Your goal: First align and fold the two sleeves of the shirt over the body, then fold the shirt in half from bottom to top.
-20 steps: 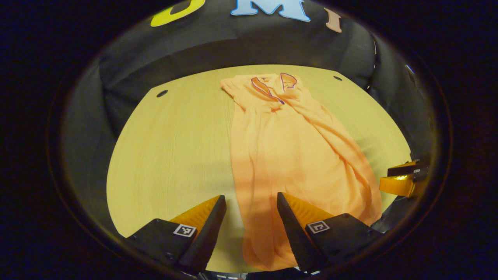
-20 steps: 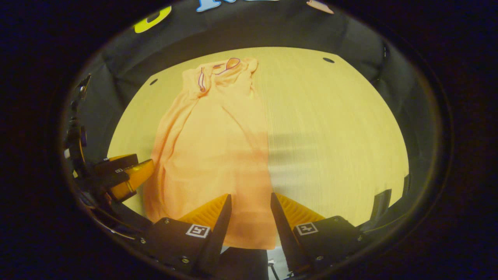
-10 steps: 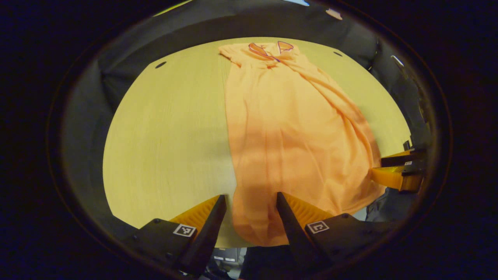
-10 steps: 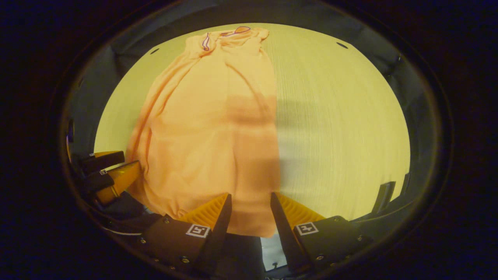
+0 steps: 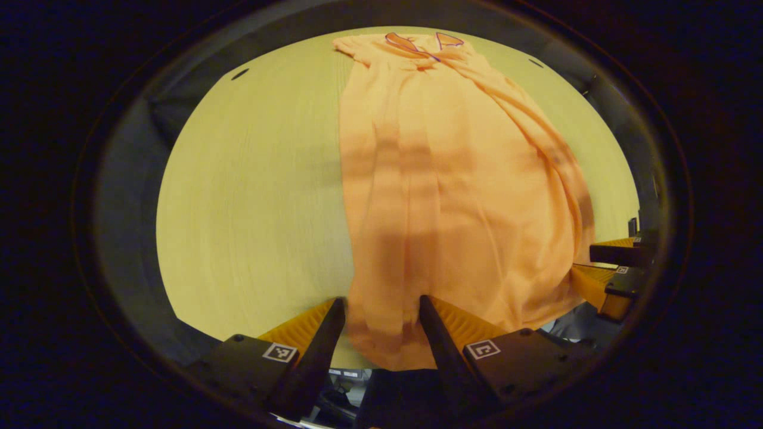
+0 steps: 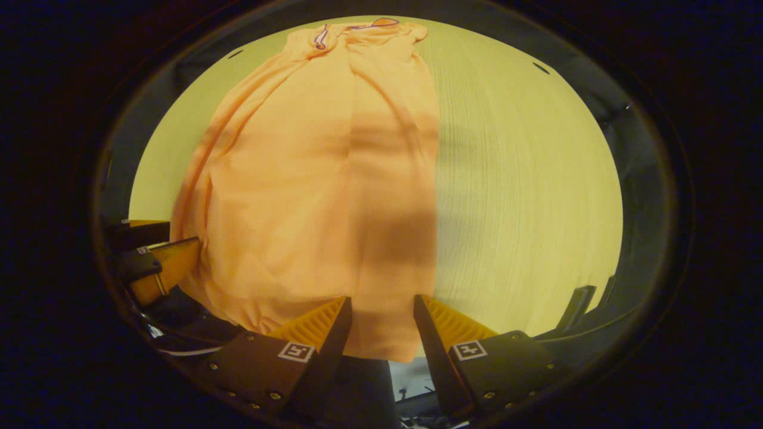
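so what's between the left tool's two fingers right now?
The shirt's bottom hem, bunched in folds, lies between the open fingers of the left tool in the left gripper view; whether they touch the cloth I cannot tell. The wooden table lies beneath.

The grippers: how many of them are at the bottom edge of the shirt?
2. The left gripper stands open at the hem's left corner; the right gripper stands open at the right corner of the shirt.
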{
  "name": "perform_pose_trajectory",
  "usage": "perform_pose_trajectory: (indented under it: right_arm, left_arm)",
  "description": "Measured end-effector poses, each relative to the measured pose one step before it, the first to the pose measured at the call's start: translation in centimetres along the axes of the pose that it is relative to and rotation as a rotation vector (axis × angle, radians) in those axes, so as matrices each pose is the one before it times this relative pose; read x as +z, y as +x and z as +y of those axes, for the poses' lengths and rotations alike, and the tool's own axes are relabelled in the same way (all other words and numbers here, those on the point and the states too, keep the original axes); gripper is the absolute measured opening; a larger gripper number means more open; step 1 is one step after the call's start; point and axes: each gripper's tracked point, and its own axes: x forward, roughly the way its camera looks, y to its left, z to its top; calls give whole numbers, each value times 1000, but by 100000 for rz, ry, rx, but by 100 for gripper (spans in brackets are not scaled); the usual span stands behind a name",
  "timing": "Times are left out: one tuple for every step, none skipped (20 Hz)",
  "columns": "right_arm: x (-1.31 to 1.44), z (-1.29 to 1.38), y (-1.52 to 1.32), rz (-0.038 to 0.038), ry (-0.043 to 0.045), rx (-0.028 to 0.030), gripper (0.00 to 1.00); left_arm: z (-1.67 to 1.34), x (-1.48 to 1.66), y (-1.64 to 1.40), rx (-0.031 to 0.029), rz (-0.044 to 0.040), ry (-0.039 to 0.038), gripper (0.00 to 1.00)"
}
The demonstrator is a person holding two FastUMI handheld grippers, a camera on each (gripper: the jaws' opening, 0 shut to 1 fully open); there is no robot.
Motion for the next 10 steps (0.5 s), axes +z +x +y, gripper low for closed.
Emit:
perform_pose_trajectory:
  right_arm:
    - [-2, 9, -86, 1695, 424, 195, 69]
    - [-18, 53, 126, 928, 292, 8, 70]
    - [127, -2, -109, 614, 293, 43, 70]
    - [-54, 44, 60, 517, 429, -6, 71]
    - [40, 11, -38, 146, 178, 31, 71]
    - [79, 49, 62, 297, 14, -43, 71]
    - [53, 6, 13, 107, -257, 117, 71]
    - [-20, -3, -128, 635, -512, 187, 70]
    - [450, -56, 173, -1429, 2325, -56, 70]
    - [30, 156, 5, 81, 1883, 281, 46]
  left_arm:
    - [-36, 96, 89, -947, 1876, -1799, 86]
    - [-3, -27, 61, -1460, 1404, -1963, 87]
    - [106, 45, -179, -681, 977, -1835, 87]
    - [58, -304, -200, -241, 851, 214, 87]
    - [88, -113, -247, 229, 365, 1243, 87]
    - [34, -28, -275, -180, 386, 332, 87]
    - [76, 14, -398, 27, 880, 606, 85]
    - [-322, 304, 254, -814, -383, 547, 84]
    - [-244, 94, -76, -281, 354, 304, 72]
    - [-397, 75, 166, -96, 572, 1427, 59]
